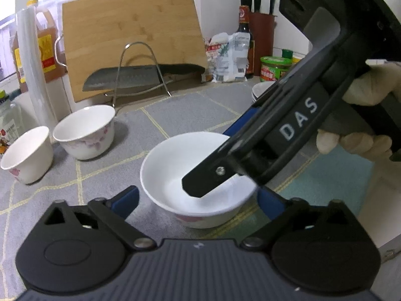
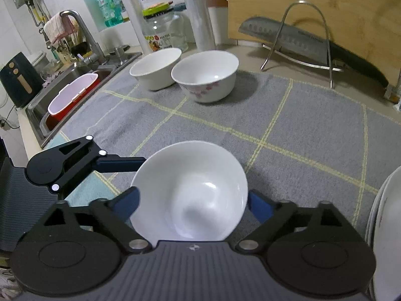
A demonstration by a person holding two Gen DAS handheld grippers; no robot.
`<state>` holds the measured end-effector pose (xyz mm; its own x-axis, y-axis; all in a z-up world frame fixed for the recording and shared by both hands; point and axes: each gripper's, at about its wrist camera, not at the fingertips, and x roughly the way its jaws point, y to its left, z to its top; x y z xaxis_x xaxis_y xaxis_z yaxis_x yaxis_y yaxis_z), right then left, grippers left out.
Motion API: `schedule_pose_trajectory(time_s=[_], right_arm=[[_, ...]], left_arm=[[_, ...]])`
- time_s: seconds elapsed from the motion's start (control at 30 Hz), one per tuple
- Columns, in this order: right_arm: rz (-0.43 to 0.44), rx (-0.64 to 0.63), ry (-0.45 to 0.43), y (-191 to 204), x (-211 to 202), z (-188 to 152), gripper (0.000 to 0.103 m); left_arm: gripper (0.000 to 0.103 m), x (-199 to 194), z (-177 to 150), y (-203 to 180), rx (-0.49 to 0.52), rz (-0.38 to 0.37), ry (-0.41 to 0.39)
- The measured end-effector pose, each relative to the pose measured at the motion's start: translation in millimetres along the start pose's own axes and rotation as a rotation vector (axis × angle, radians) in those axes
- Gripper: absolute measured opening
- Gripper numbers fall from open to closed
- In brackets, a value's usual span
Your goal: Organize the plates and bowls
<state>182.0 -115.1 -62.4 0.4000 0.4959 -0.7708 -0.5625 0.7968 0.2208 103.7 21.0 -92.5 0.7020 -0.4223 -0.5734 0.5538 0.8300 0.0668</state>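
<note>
1. Nearest the cameras, a white bowl sits upright on the grey checked mat covering the surface; nothing is in it.
2. The right hand-held gripper stands wide, its blue fingers flanking the bowl's rim, just beside it and not pressing.
3. The left hand-held gripper is also spread wide around the same bowl, holding nothing; its blue fingers stand clear of the bowl's wall.
4. In the left wrist view, one black finger of the right tool reaches over the bowl's hollow, and a gloved hand grips that tool.
5. Farther back, two more bowls stand side by side: a flower-patterned bowl and a plain bowl, both empty.
6. Stacked plates show at the right edge.
7. In the sink lies a red-and-white tub.
</note>
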Motion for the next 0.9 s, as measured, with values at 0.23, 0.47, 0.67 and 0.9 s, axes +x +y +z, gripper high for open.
schedule_pose_trajectory(time_s=[0.23, 0.47, 0.67, 0.9], right_arm=[[-0.056, -0.013, -0.064, 0, -13, 3, 0.103], [-0.125, -0.043, -0.114, 3, -18, 12, 0.103], [-0.164, -0.090, -0.134, 7, -18, 23, 0.103], [-0.120, -0.176, -0.145, 2, -17, 28, 0.103]], left_arm=[[0.102, -17, -4, 12, -0.054, 0.021, -0.002], [0.102, -32, -8, 42, -0.130, 0.065, 0.034], [0.102, -43, -4, 67, -0.183, 0.116, 0.033], [0.102, -50, 18, 74, -0.203, 0.279, -0.015]])
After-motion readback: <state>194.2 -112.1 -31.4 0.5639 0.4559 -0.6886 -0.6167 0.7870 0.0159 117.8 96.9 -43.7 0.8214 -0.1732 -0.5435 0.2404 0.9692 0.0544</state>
